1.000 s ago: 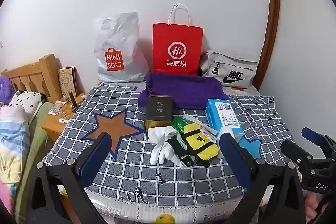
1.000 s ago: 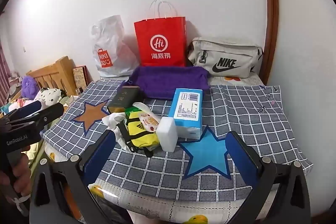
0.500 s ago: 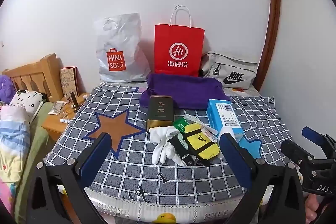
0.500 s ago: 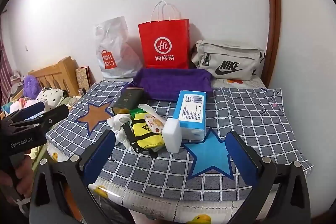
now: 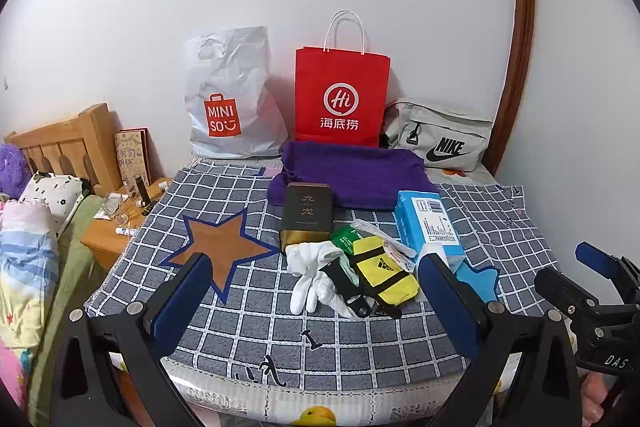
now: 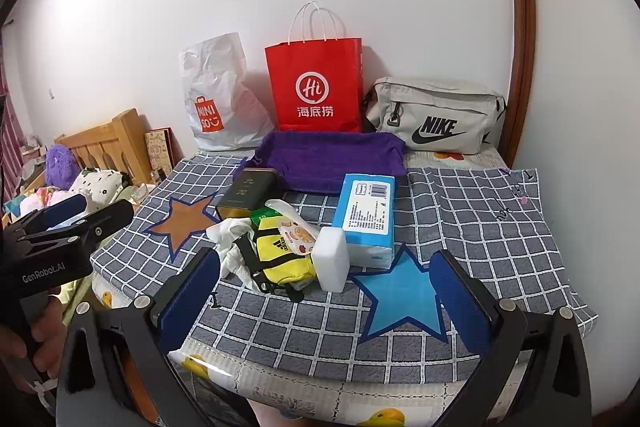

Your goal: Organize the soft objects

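1. Left wrist view: the left gripper (image 5: 316,291) hangs over the near edge of the checked cloth (image 5: 248,311), its jaws spread wide with nothing between the pads.
2. The white glove (image 5: 314,277) and the yellow pouch (image 5: 384,273) lie in a small heap on the cloth, beyond the fingertips and between the lines of the two jaws, touching neither.
3. The dark tin (image 5: 307,215) stands just behind the glove; the blue tissue pack (image 5: 428,223) lies just right of the pouch.
4. Behind the tin lies the purple towel (image 5: 352,173), and behind that, against the wall, stand the red paper bag (image 5: 342,99), the white plastic bag (image 5: 232,99) and the grey waist bag (image 5: 440,137).
5. Right wrist view: the right gripper (image 6: 326,299) also has its jaws released and wide apart, empty, at the cloth's near edge.
6. From here the white sponge (image 6: 331,259) stands between the pouch and the tissue pack, touching both, ahead of the jaws and clear of them.
7. A blue star (image 6: 404,303) printed on the cloth lies near the right-hand finger.
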### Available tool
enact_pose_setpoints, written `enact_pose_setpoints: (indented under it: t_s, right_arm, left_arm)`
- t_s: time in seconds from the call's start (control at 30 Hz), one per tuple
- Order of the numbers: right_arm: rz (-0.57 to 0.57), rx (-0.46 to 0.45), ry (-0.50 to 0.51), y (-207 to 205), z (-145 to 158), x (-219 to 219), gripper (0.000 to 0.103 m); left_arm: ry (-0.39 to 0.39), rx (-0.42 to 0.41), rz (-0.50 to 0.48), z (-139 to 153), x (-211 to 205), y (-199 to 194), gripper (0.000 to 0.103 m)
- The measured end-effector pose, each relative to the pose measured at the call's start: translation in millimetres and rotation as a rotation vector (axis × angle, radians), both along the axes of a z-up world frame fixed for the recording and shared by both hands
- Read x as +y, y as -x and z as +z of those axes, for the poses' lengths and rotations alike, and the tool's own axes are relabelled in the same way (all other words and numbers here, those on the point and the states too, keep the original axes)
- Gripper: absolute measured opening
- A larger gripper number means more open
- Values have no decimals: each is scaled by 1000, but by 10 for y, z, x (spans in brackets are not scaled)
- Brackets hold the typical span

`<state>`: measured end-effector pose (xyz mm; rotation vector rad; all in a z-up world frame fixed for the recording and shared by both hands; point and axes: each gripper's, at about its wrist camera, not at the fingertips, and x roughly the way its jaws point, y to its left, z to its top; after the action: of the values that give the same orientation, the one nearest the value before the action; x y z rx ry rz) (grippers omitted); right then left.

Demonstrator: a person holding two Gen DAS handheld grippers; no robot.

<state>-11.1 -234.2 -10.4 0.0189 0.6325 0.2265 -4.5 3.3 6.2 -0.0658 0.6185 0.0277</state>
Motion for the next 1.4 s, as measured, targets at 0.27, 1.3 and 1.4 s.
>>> enact_pose_setpoints:
  t_s: [0.27, 1.3, 1.4]
  right_arm:
    - [-2, -3, -3, 7, 15, 1, 103]
    - [-6, -10, 0, 36, 43, 0, 103]
    - [-6, -11, 0, 35, 43, 1, 103]
  left_arm:
    - [-1, 0, 1, 1, -1, -1, 103]
    - [-4, 5, 11, -3, 0, 2, 103]
    - [-5, 6, 12, -3, 0, 2, 103]
